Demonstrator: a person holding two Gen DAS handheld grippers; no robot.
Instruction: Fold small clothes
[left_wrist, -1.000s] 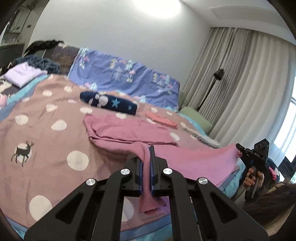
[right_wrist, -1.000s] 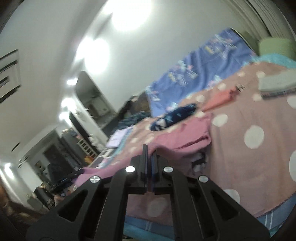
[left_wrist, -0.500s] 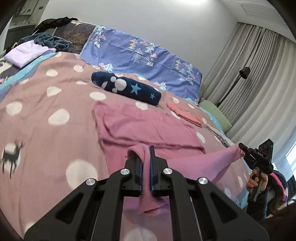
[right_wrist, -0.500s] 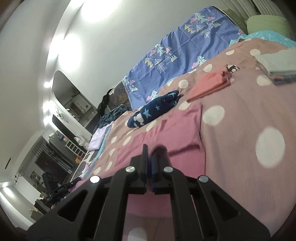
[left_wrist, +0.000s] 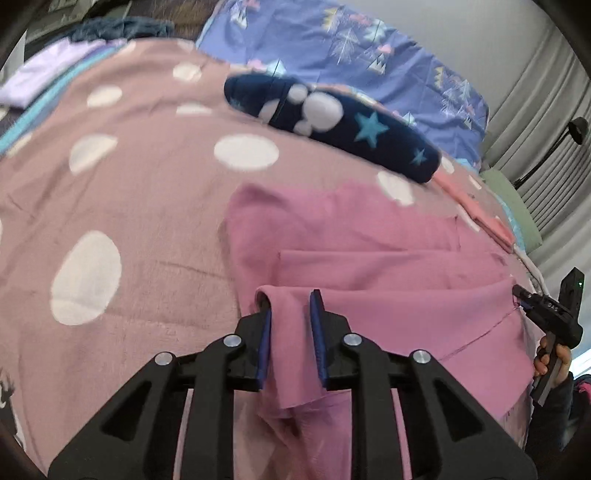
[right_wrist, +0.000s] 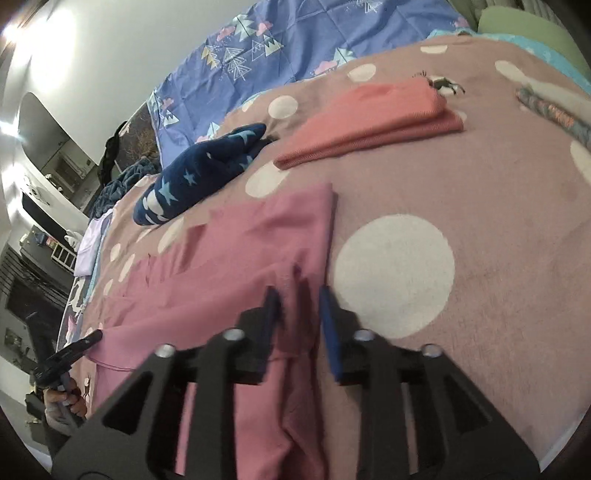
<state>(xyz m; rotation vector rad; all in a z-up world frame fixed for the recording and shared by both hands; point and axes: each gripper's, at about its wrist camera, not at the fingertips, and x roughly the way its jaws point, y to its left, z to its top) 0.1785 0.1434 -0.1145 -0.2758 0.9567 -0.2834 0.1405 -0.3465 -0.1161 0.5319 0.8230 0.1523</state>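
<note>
Both tools, left (left_wrist: 290, 325) and right (right_wrist: 300, 325), have released the pink cloth (left_wrist: 369, 236).

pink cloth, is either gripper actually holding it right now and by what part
Neither grips it. Both the left gripper and the right gripper stand open, with an edge of the pink cloth lying loose between the fingers.

A mauve bedspread (left_wrist: 140, 206) with white polka dots covers the bed — a blue quilt (left_wrist: 369, 62) printed with trees bunched along the wall behind it. A green cushion (left_wrist: 513, 206) sits at the far corner, beside grey curtains (left_wrist: 554, 166) and a black floor lamp (left_wrist: 574, 129).
</note>
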